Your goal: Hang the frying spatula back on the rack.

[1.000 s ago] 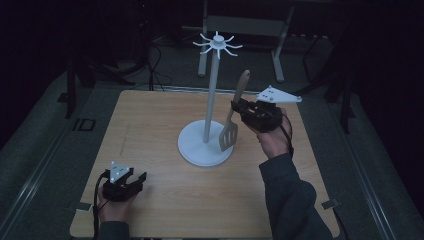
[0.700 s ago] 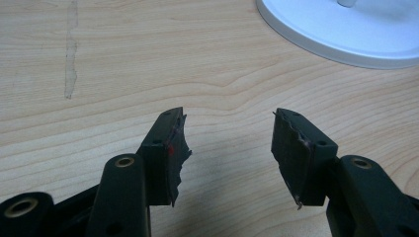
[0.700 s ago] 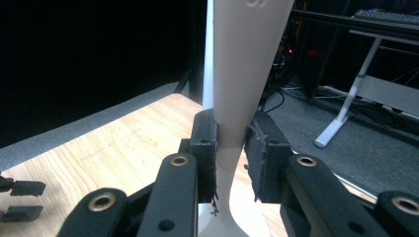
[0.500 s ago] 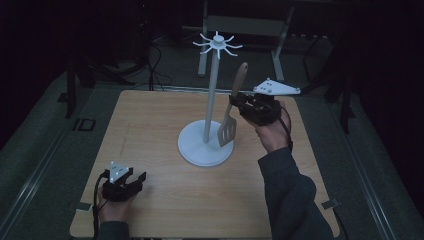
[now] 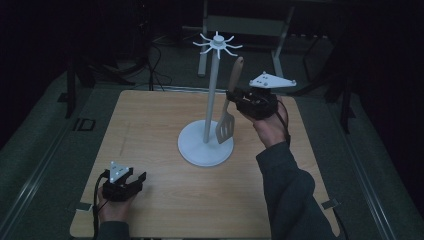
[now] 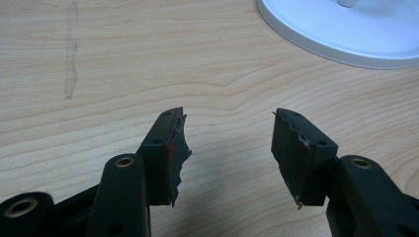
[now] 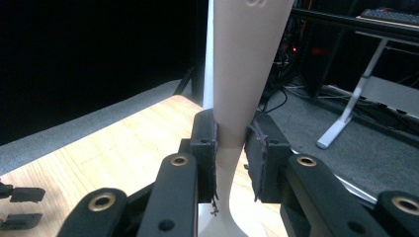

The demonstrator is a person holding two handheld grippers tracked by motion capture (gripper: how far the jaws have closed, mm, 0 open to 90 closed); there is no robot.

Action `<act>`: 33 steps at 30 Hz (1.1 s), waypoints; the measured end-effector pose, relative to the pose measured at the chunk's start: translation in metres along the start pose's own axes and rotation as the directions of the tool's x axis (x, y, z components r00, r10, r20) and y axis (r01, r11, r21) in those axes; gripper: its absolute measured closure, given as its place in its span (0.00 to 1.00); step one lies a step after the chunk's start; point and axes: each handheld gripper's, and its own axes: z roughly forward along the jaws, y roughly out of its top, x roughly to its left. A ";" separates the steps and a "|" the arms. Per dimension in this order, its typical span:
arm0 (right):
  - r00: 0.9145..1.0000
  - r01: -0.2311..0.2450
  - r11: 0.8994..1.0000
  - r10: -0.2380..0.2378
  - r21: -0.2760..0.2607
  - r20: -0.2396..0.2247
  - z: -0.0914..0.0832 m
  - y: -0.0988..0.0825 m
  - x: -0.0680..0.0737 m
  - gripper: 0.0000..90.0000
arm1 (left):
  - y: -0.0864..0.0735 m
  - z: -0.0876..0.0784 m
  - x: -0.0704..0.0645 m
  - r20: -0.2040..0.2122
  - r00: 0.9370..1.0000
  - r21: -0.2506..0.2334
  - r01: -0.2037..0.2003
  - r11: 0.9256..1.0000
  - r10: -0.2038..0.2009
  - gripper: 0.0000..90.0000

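A white utensil stand (image 5: 210, 95) with a round base (image 5: 200, 150) and hooked arms at its top rises from the middle of the wooden table (image 5: 150, 125). My right gripper (image 5: 231, 96) is shut on a slotted spatula (image 5: 226, 127), held upright beside the pole, blade down above the base and wooden handle up. In the right gripper view the handle (image 7: 242, 64) sits clamped between the pads. My left gripper (image 5: 134, 181) rests open near the table's front left corner, and its fingertips (image 6: 170, 143) hover over bare wood with nothing between them.
The stand's base (image 6: 341, 29) lies ahead of the left gripper. Desk legs and cables (image 5: 280, 40) stand on the dark floor beyond the table's far edge. A metal rail (image 5: 35, 170) runs along the left side.
My right gripper has lifted the spatula higher and a little toward the stand's top. The left gripper has stayed put.
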 end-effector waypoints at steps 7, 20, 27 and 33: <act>1.000 -0.012 1.000 0.012 0.000 -0.005 0.003 0.005 -0.002 0.83 | 0.000 0.000 0.000 0.000 1.000 -0.002 0.000 1.000 0.000 0.52; 1.000 -0.014 1.000 0.014 0.010 -0.017 0.009 0.012 -0.003 0.83 | 0.000 0.000 0.000 -0.001 1.000 -0.002 0.001 1.000 -0.001 0.52; 0.999 -0.020 0.999 0.020 0.026 -0.026 0.014 0.012 -0.006 0.83 | 0.000 0.000 0.000 -0.002 1.000 -0.001 0.001 1.000 -0.001 0.52; 0.999 -0.021 0.999 0.022 0.028 -0.031 0.016 0.015 -0.005 0.83 | 0.000 0.000 0.000 0.001 1.000 0.000 -0.001 1.000 0.001 0.52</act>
